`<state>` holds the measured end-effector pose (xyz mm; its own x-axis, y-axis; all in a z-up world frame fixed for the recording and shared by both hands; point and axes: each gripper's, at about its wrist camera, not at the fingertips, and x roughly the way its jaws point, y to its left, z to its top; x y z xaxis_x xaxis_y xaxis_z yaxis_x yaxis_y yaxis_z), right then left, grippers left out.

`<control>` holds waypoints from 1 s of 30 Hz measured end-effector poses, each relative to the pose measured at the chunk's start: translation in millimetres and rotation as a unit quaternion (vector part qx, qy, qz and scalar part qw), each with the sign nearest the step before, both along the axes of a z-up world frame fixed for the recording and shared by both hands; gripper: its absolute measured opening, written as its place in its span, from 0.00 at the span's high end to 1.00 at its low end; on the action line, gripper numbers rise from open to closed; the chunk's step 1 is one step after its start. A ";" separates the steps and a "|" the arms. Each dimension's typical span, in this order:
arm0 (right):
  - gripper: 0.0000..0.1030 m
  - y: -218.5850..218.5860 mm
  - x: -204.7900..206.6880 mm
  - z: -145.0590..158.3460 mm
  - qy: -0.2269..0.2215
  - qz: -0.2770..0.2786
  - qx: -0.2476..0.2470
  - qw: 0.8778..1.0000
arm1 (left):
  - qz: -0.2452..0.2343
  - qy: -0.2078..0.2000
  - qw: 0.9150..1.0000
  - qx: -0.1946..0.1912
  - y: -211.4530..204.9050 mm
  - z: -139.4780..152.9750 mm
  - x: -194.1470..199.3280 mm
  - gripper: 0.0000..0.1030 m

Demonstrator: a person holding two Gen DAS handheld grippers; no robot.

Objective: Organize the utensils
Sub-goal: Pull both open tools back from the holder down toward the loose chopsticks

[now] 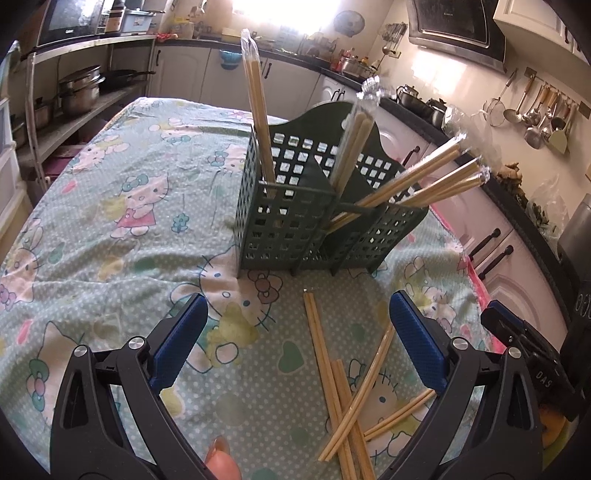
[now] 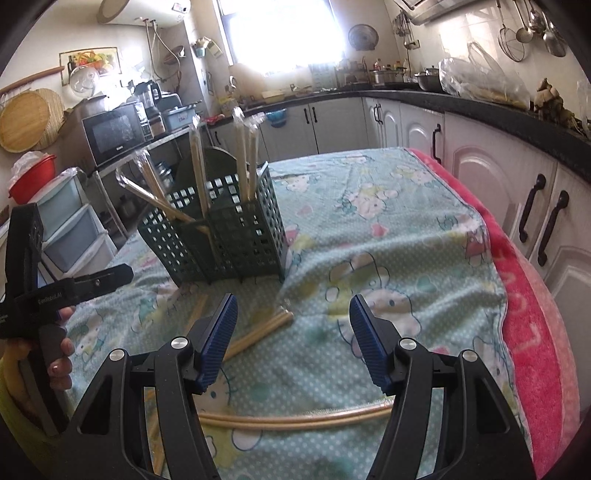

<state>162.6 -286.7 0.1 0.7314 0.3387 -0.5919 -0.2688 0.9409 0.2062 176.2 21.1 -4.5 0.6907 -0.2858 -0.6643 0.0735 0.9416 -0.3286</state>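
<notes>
Now both tools are wide open and hold nothing. The right gripper (image 2: 291, 336) should close on the wrapped chopsticks (image 2: 258, 332) just ahead, then drop them in the green basket (image 2: 236, 236) beyond.

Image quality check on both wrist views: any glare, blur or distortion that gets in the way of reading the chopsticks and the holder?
Left wrist view: window blown out, fisheye bends the edges, green holder and loose chopsticks sharp. Right wrist view: same window glare, holder readable, the chopsticks nearest the lens slightly soft.
</notes>
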 end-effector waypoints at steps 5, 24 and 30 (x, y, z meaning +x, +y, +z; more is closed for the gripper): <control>0.41 -3.0 -3.9 -11.7 0.018 -0.001 -0.006 1.000 | -0.009 0.011 1.000 0.002 -7.0 -7.4 2.6 0.12; 0.41 -31.7 -12.8 -44.3 0.066 -0.036 -0.003 0.997 | -0.033 0.050 0.998 0.016 -31.6 -37.4 14.0 0.22; 0.41 -41.9 -14.5 -51.1 0.077 -0.050 0.000 0.996 | -0.036 0.060 0.997 0.019 -36.9 -43.4 20.0 0.32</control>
